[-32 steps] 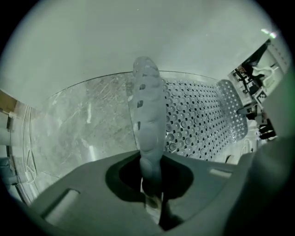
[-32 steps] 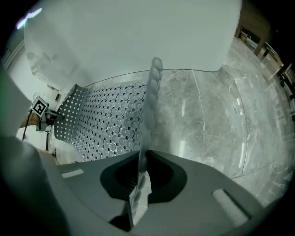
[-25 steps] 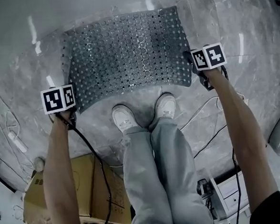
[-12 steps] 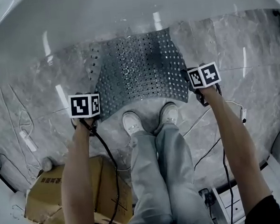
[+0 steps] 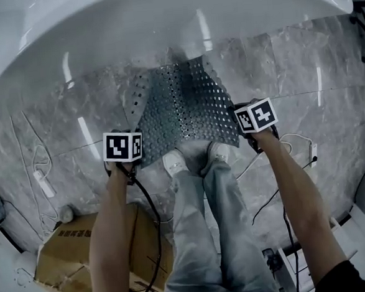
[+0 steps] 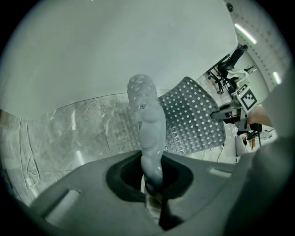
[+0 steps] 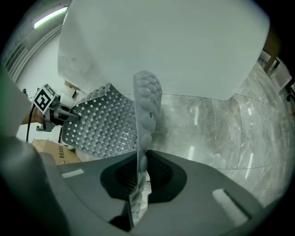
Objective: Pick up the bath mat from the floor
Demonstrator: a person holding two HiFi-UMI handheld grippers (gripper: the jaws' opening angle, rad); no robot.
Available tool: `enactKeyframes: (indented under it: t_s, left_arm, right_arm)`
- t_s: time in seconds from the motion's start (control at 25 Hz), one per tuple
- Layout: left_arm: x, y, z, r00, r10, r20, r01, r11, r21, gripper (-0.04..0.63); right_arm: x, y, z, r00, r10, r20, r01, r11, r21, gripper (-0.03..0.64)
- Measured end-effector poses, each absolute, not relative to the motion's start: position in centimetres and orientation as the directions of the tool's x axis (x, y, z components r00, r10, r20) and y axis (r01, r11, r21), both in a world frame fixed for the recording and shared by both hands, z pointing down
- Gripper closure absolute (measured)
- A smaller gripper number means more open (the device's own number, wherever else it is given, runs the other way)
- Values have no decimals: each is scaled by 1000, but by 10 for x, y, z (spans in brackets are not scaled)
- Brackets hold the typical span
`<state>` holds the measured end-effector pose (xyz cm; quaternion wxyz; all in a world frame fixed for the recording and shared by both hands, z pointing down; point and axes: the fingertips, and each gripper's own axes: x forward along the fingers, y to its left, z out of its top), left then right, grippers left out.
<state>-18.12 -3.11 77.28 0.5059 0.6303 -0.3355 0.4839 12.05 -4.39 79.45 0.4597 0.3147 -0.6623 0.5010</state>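
The grey perforated bath mat (image 5: 186,107) hangs between the two grippers, its near edge raised in front of the person's white shoes (image 5: 174,163). Its far end droops toward the marble floor (image 5: 301,65) just below the white bathtub (image 5: 161,25). The left gripper (image 6: 154,182) is clenched on the mat's near-left corner, where a rolled fold of the bumpy sheet stands up out of the jaws. The right gripper (image 7: 138,177) is clamped on the near-right corner, the mat's thin edge running straight up between its jaws. Between the two grips the mat bows and narrows, its left side curling over. Each gripper's marker cube faces up in the head view. A cardboard box (image 5: 65,256) sits on the floor at near left, beside the person's grey trousers (image 5: 207,234), and cables trail across the tiles on both sides.
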Motion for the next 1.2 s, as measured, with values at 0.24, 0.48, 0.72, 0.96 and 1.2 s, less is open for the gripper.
enactKeyframes:
  t_s: [0.24, 0.48, 0.72, 0.96, 1.2]
  left_arm:
    - [-169, -22, 730, 331, 18, 944, -913, -247, 325, 572]
    - [-161, -22, 672, 339, -46, 940, -913, -257, 317, 572]
    - [-160, -27, 610, 366, -128, 922, -915, -229, 332, 572]
    - [-166, -21, 555, 381, -194, 904, -919, -190, 346, 572]
    - [-170, -19, 497, 384, -250, 889, -921, -176, 348, 574]
  right_arm:
    - [113, -36, 754, -364, -13, 931, -876, 344, -337, 595]
    - [110, -39, 692, -378, -74, 923, -874, 358, -330, 595]
    - [104, -44, 630, -398, -121, 910, -864, 384, -326, 595]
    - [94, -46, 578, -425, -159, 891, -855, 395, -337, 595]
    - [87, -45, 527, -441, -171, 881, -840, 423, -338, 595]
